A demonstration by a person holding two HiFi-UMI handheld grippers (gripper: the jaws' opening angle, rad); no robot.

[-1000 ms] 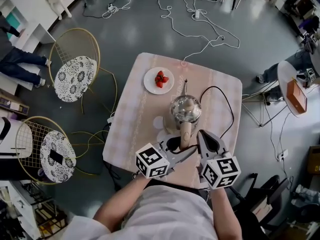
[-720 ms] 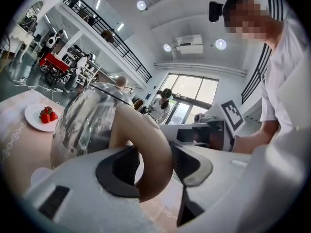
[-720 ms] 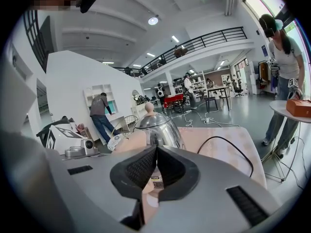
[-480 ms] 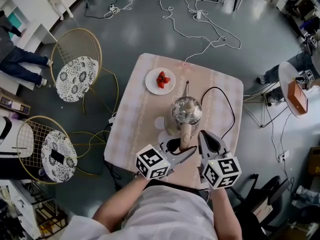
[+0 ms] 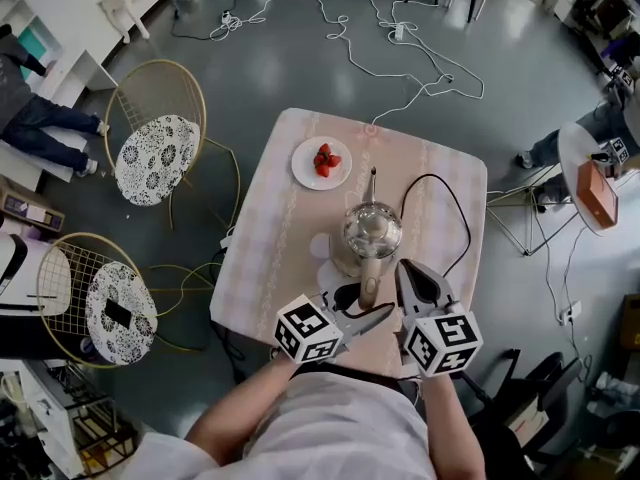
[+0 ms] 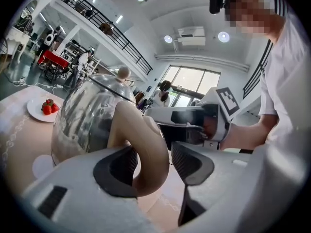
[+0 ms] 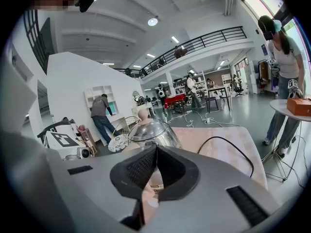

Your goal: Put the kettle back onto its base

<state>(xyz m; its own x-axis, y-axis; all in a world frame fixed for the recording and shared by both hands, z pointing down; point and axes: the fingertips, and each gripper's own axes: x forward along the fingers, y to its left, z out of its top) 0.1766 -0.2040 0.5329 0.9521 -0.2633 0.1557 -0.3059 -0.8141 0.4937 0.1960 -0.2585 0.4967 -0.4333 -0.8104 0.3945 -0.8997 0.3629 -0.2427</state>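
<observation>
Steel kettle (image 5: 372, 230), just one, stands on the pink worktop (image 5: 270, 258), seemingly on its base, which it hides from me. My left gripper (image 6: 153, 161) has its fingers opening, the one tan handle (image 6: 146, 140) loose between them. My right gripper (image 7: 155, 154), beside the handle, is clenched on nothing. Beyond the kettle sits one plate (image 5: 303, 165) of strawberries (image 5: 322, 159); two wire chairs (image 5: 150, 156) stand off to its left.

From above, the kettle (image 5: 371, 230) covers its base, so I can't tell whether it sits squarely there. In the right gripper view the right tongs (image 7: 154, 148) block the kettle's lower half, and the near end of the black cord (image 7: 223, 138) seems to slip behind them.
</observation>
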